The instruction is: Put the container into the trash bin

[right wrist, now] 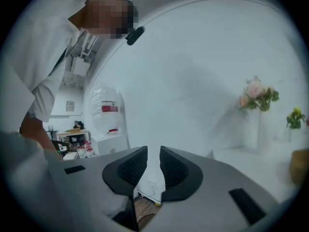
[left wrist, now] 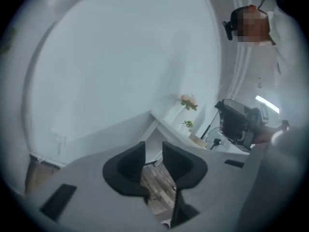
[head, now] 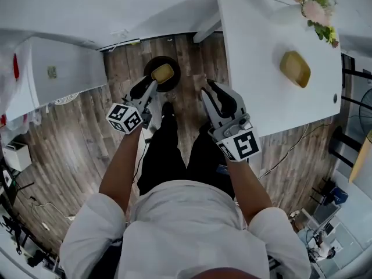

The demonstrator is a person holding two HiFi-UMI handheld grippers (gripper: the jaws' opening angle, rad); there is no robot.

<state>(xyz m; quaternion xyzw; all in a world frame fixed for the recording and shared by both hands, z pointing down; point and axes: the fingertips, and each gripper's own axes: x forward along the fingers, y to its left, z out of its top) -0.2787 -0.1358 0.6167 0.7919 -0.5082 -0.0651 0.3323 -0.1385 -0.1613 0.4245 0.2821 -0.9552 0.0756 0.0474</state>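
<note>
Two claws are held out level in front of the person, above the wooden floor [head: 87, 132]. The left claw [head: 146, 88] stands spread: in the left gripper view its black pads [left wrist: 130, 161] are plainly apart, with only floor and wall showing through the gap of the left claw [left wrist: 153, 151]. The right claw [head: 209, 89] is also spread, but more narrowly. The right gripper view shows a slim gap at the right claw [right wrist: 153, 153], nothing pinched.

One yellow container [head: 163, 72] lies inside the trash bin [head: 149, 70], a round black bin standing on the floor off the left edge of the worktop [head: 261, 97]. In the head view the left claw's tips overlap the bin's near rim; contact cannot be judged from that angle.

A second yellow container [head: 294, 68] rests on the white worktop toward its right edge, roughly midway along. Flowers [head: 314, 2] stand at the far right corner of the worktop. The right gripper view also shows the flowers [right wrist: 258, 94] in a pale vase.

A white cabinet [head: 52, 68] stands against the wall, well apart from the bin on the left.
</note>
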